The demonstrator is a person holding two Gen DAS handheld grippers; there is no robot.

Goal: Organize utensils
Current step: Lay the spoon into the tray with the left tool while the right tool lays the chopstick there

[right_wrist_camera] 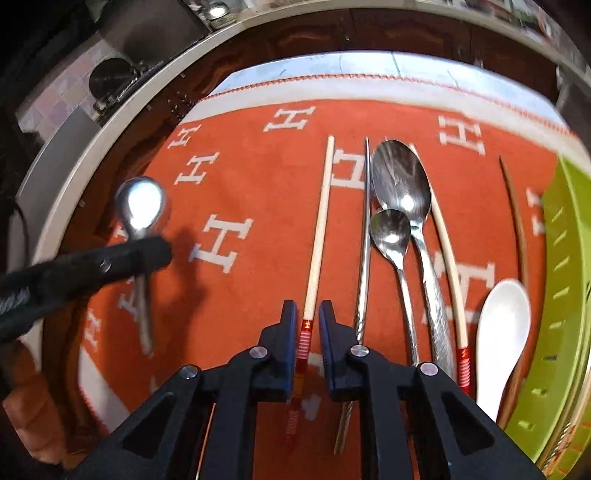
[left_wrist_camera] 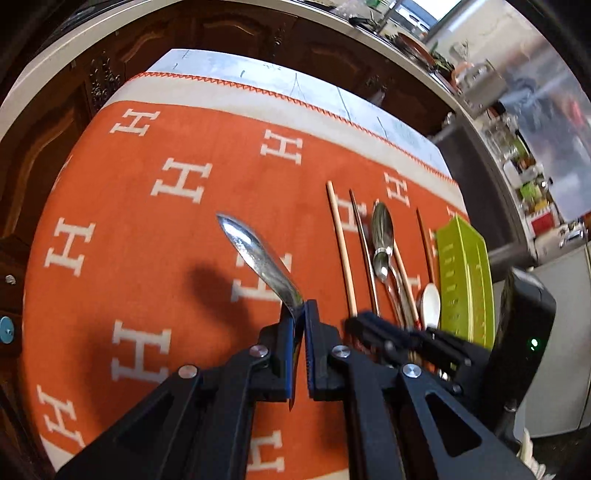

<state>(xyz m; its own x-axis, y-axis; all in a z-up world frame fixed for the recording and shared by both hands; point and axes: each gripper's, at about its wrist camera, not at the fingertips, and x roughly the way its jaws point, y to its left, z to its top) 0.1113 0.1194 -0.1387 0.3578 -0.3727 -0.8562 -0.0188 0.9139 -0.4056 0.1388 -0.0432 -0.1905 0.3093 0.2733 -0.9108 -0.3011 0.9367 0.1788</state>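
Observation:
My left gripper [left_wrist_camera: 300,314] is shut on a steel spoon [left_wrist_camera: 255,254] and holds it above the orange cloth [left_wrist_camera: 147,229], left of the row of utensils; it also shows in the right wrist view [right_wrist_camera: 140,203]. My right gripper [right_wrist_camera: 307,314] is open, its fingers either side of a pale chopstick with a red end [right_wrist_camera: 317,236] that lies on the cloth. To its right lie a steel chopstick [right_wrist_camera: 365,229], a small steel spoon [right_wrist_camera: 391,232], a large steel spoon [right_wrist_camera: 402,177], another pale chopstick [right_wrist_camera: 447,266], a dark chopstick [right_wrist_camera: 513,206] and a white ceramic spoon [right_wrist_camera: 502,325].
A green tray [right_wrist_camera: 565,266] stands at the right edge of the cloth, also in the left wrist view [left_wrist_camera: 465,280]. Dark wooden cabinets [left_wrist_camera: 229,33] lie beyond the table's far edge. A cluttered counter [left_wrist_camera: 517,155] runs along the right.

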